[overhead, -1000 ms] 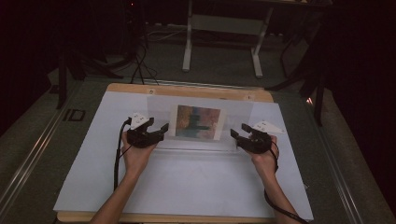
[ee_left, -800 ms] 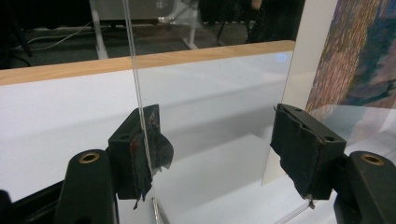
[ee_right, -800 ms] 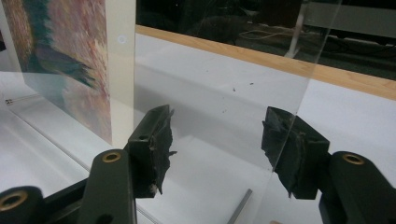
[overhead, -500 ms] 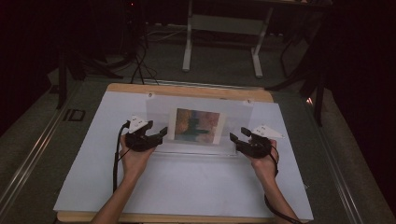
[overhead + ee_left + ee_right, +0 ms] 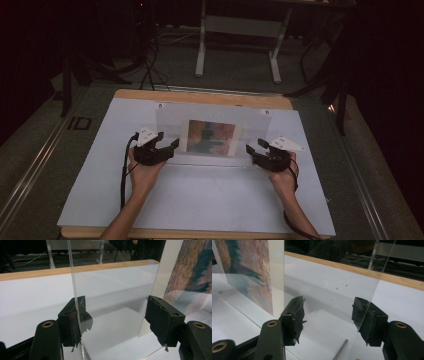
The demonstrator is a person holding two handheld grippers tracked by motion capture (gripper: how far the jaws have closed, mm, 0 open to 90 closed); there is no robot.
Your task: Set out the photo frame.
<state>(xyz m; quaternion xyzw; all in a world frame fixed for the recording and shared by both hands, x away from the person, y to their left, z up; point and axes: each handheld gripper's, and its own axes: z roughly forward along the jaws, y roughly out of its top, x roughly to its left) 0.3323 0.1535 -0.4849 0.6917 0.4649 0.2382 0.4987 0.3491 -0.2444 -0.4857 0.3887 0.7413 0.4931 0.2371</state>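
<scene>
Presently we log, mid-frame, an upright clear panel (image 5: 212, 137) running left-right on the worktop (image 5: 200, 200), left hand-held gripper (image 5: 167, 148) and right hand-held gripper (image 5: 253, 151) wide open, gripping nothing, straddling its ends.

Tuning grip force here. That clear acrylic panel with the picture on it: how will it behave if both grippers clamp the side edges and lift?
The acrylic panel looks thin with flat, straight edges, so it is probably stiff. Its glossy faces may slip in the pads. It stands upright on the white sheet, so it may tip easily. Both the left gripper and the right gripper straddle its edges, jaws open.
</scene>
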